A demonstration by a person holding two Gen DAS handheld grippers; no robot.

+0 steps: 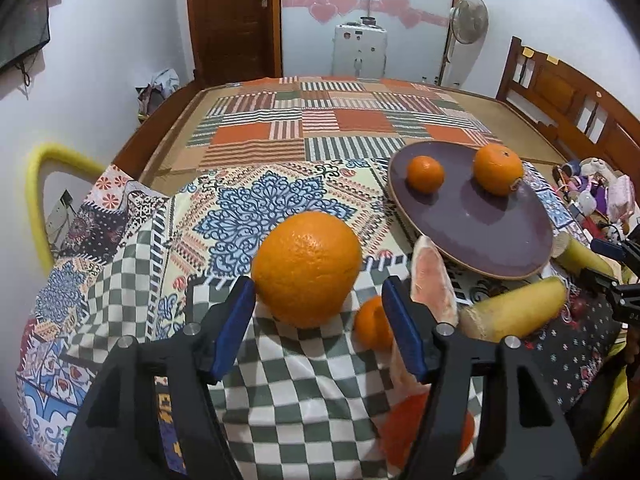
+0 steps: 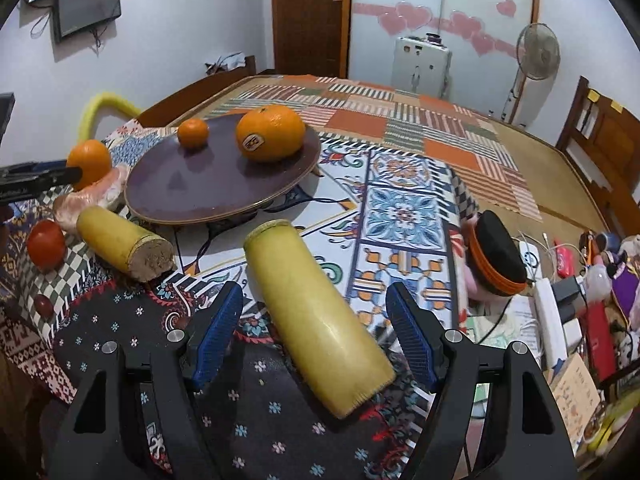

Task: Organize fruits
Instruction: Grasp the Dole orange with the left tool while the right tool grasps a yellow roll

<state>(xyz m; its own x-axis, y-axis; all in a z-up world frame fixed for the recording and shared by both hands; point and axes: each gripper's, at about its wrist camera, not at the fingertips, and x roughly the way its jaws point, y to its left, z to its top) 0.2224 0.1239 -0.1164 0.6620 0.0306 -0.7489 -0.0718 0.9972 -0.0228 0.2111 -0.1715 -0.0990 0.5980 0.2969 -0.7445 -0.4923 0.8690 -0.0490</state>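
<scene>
A dark purple plate (image 1: 492, 236) lies on the patterned cloth with a small orange (image 1: 425, 173) and a bigger orange (image 1: 498, 169) on it; it also shows in the right wrist view (image 2: 192, 196). My left gripper (image 1: 320, 320) is open, its blue pads on either side of a large orange (image 1: 307, 268) that rests on the checked cloth. My right gripper (image 2: 316, 336) is open around a yellow cane piece (image 2: 316, 312) lying on the cloth. A second yellow piece (image 2: 124, 244), a pink peeled piece (image 1: 434, 280), a small orange (image 1: 372, 324) and a red fruit (image 2: 46, 244) lie nearby.
The fruits lie on layered patterned cloths over a bed with a wooden frame (image 1: 568, 96). Clutter, cables and a power strip (image 2: 556, 316) sit at the right, with a black and orange pouch (image 2: 496, 256). A yellow tube (image 1: 40, 200) stands at the left. A fan (image 1: 468, 20) stands far back.
</scene>
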